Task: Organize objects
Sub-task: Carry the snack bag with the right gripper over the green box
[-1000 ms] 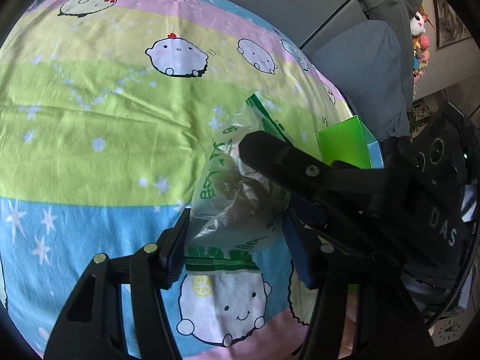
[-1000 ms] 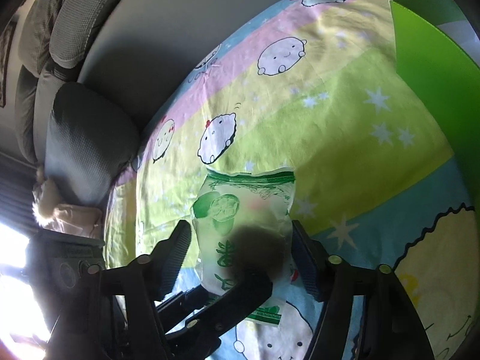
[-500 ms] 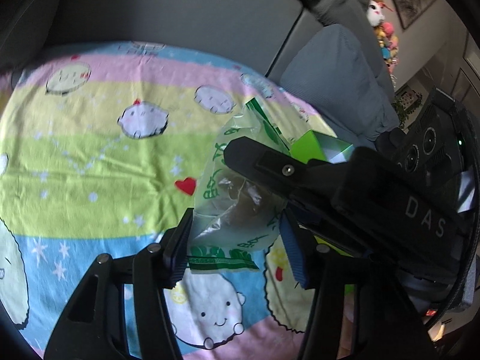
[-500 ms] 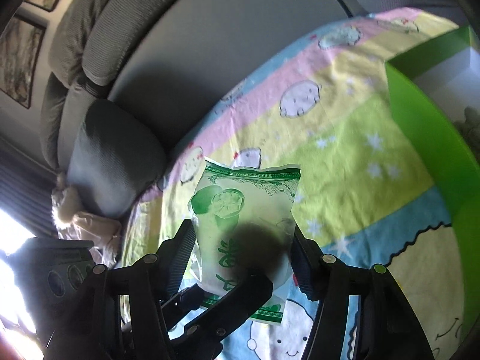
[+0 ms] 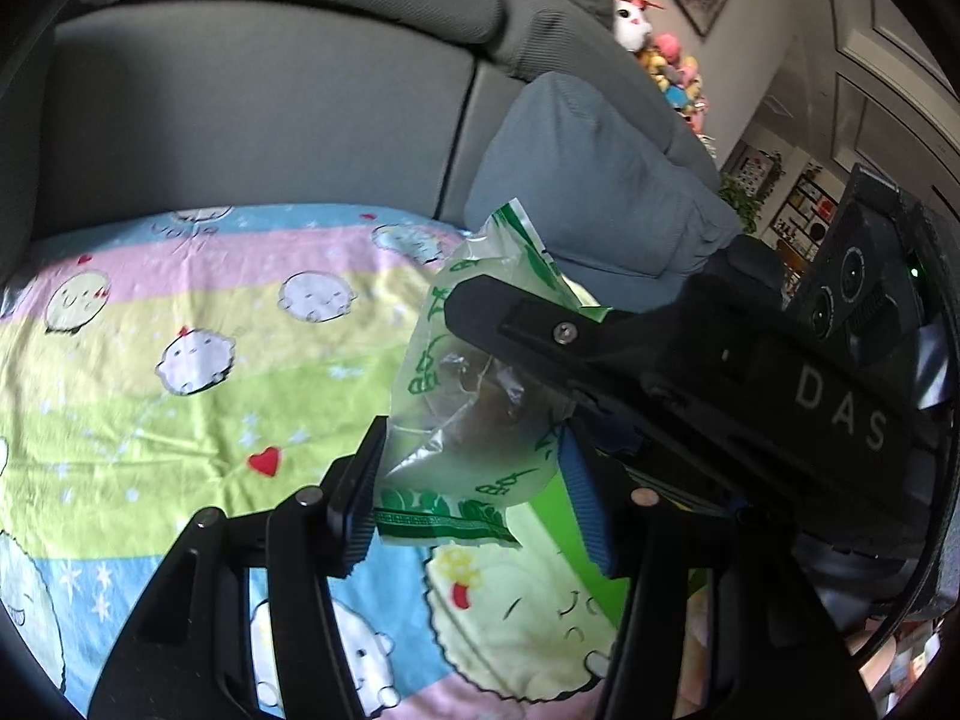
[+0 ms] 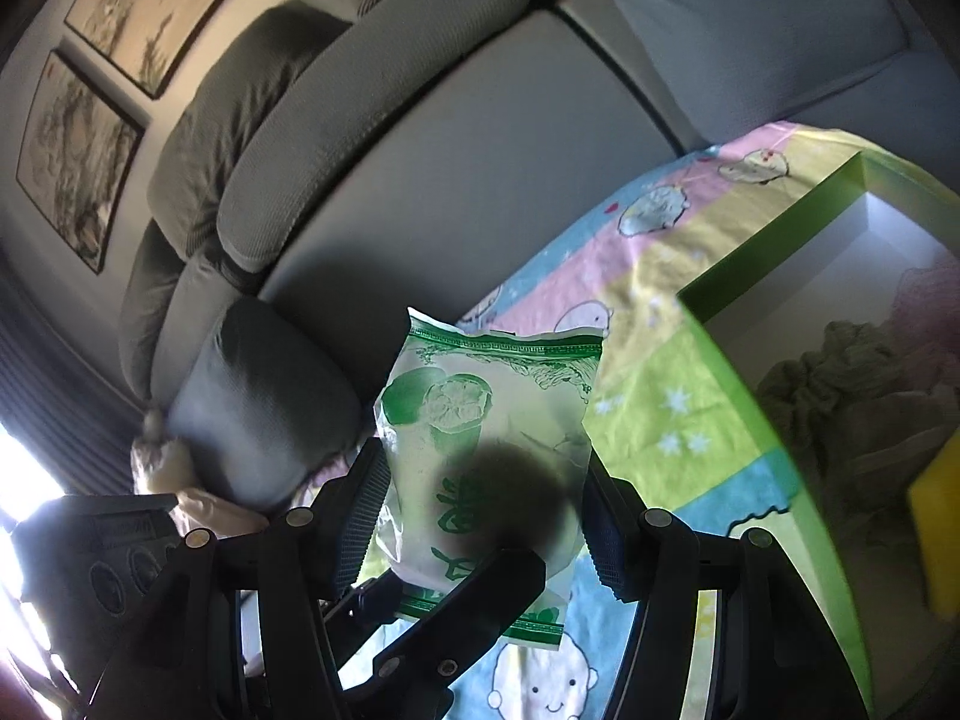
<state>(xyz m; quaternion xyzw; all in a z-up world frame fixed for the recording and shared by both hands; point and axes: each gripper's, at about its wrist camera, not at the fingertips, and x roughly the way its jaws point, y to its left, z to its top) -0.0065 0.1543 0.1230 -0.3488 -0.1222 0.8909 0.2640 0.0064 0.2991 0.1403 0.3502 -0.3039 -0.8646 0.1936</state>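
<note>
Both pairs of fingers are clamped on one packet [image 6: 486, 450]: the right gripper [image 6: 483, 516] presses its pads against the packet's two side edges, and the left gripper [image 5: 474, 492] pinches the lower end from the other side, its jaws having just closed a little further on it. The packet is held clear of the sheet [image 5: 150, 372], its long axis running away from the right fingers [image 6: 360, 510], the green sealed strip at the far end, the lime picture facing the right camera. It looks half empty, though glare makes that hard to judge. Right of the right fingers stands an open green box [image 6: 756, 384] with crumpled cloth inside. Beyond the fingertips rise a grey sofa [image 6: 420, 180], a cushion [image 5: 594, 192], and framed pictures [image 6: 78, 156].
</note>
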